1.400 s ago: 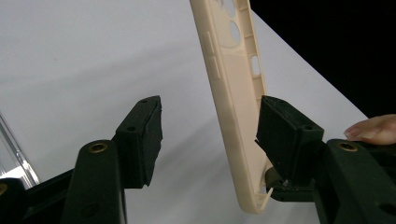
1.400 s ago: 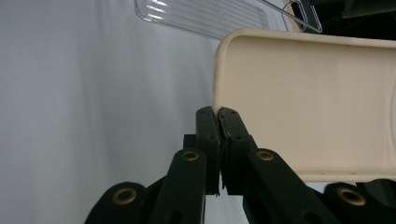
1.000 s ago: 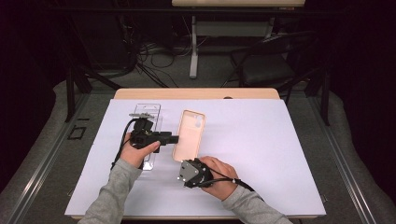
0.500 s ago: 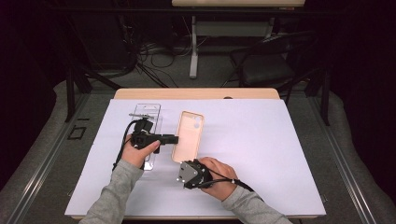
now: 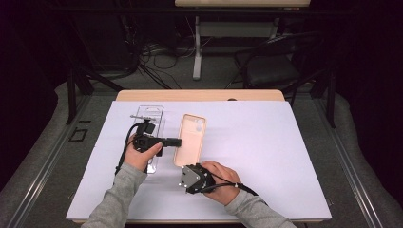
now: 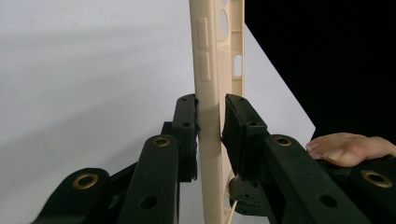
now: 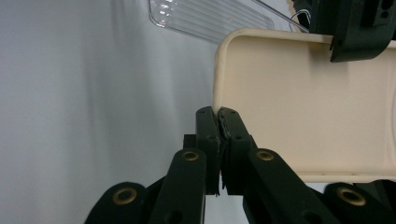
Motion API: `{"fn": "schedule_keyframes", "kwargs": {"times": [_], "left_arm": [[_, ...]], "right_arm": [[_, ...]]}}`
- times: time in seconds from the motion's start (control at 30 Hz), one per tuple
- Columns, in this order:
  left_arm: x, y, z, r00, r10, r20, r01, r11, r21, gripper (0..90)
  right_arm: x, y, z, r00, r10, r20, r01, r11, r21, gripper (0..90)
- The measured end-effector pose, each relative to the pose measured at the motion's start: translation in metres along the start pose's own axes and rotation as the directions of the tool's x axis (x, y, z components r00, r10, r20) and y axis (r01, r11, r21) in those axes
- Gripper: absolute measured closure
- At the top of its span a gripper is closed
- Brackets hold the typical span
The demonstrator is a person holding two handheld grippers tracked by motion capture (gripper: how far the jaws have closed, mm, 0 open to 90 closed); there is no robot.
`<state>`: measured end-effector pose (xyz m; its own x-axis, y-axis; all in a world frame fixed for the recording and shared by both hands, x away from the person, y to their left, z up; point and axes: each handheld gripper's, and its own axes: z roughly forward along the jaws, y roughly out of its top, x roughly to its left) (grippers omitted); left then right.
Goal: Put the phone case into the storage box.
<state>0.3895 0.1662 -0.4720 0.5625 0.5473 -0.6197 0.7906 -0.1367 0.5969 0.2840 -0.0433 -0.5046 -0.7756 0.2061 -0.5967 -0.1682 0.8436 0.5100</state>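
Observation:
A beige phone case point(image 5: 190, 137) lies open side up on the white sheet. My left gripper point(image 5: 177, 142) reaches in from the left. Its jaws have just been closing and now grip the case's side wall point(image 6: 210, 70) between the pads point(image 6: 187, 126). My right gripper point(image 5: 186, 166) comes from the near side and is shut on the case's bottom rim point(image 7: 303, 107), pinching it at the corner. In the right gripper view the left gripper point(image 7: 359, 28) sits on the case's far edge.
A clear plastic blister pack point(image 5: 149, 118) lies left of the case, under my left hand. The white sheet point(image 5: 266, 156) covers the wooden table point(image 5: 199, 95). A chair point(image 5: 271, 66) and cables stand behind the table.
The left gripper's jaws have narrowed onto the case's left side wall. Both hands and the case have stayed in place.

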Motion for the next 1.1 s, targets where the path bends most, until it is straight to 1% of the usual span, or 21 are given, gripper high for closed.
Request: {"fn": "schedule_keyframes", "kwargs": {"times": [0.07, 0.1, 0.27, 0.37, 0.5, 0.57, 0.8, 0.93, 0.97, 1.1], "left_arm": [[0.0002, -0.0002, -0.0003, 1.0, -0.005, -0.001, 0.005, 1.0, 0.001, 74.8], [0.0003, -0.0004, -0.0002, 1.0, -0.008, 0.001, 0.008, 1.0, 0.002, 75.2], [0.0004, -0.0007, -0.0004, 0.9999, -0.013, -0.008, 0.013, 0.9999, 0.004, 78.1], [0.0009, -0.0013, -0.0008, 0.9993, -0.038, -0.004, 0.038, 0.9993, 0.004, 78.8], [0.0015, -0.0015, -0.001, 0.9992, -0.039, -0.01, 0.039, 0.9992, 0.005, 79.3], [0.0012, -0.002, -0.0007, 0.9982, -0.059, -0.008, 0.059, 0.9982, -0.002, 79.7], [0.0011, -0.0022, -0.0008, 0.9984, -0.055, -0.014, 0.055, 0.9985, -0.002, 80.3], [0.0011, -0.0023, -0.0015, 0.9981, -0.06, -0.011, 0.06, 0.9982, 0.0, 80.5], [0.0011, -0.0023, -0.0015, 0.9981, -0.061, -0.012, 0.061, 0.9982, 0.0, 80.6], [0.001, -0.0025, -0.0016, 0.9977, -0.067, -0.013, 0.067, 0.9977, 0.002, 80.8]], "right_arm": [[0.0002, 0.0, 0.0002, 1.0, -0.001, -0.002, 0.001, 1.0, -0.001, 88.4], [0.0019, -0.0002, -0.0001, 0.9998, 0.021, -0.002, -0.021, 1.0, 0.003, 88.4], [0.0026, 0.0001, 0.0004, 0.9998, 0.018, -0.005, -0.018, 1.0, 0.002, 88.3], [0.0029, 0.0003, 0.0003, 0.9998, 0.019, -0.007, -0.019, 1.0, 0.002, 88.3], [0.0028, 0.0003, 0.0005, 0.9999, 0.015, -0.007, -0.015, 1.0, 0.003, 88.3], [0.003, 0.0004, 0.0005, 0.9998, 0.017, -0.006, -0.017, 1.0, 0.002, 88.3], [0.0035, 0.0003, 0.0011, 0.9998, 0.016, -0.007, -0.016, 1.0, 0.003, 88.3], [0.003, 0.0, 0.0011, 0.9998, 0.019, -0.009, -0.019, 1.0, 0.001, 88.2], [0.0023, -0.0003, 0.0011, 0.9999, 0.009, -0.011, -0.009, 1.0, 0.0, 88.2], [0.0026, -0.0001, 0.0009, 0.9998, 0.014, -0.015, -0.014, 1.0, 0.007, 88.2]]}}
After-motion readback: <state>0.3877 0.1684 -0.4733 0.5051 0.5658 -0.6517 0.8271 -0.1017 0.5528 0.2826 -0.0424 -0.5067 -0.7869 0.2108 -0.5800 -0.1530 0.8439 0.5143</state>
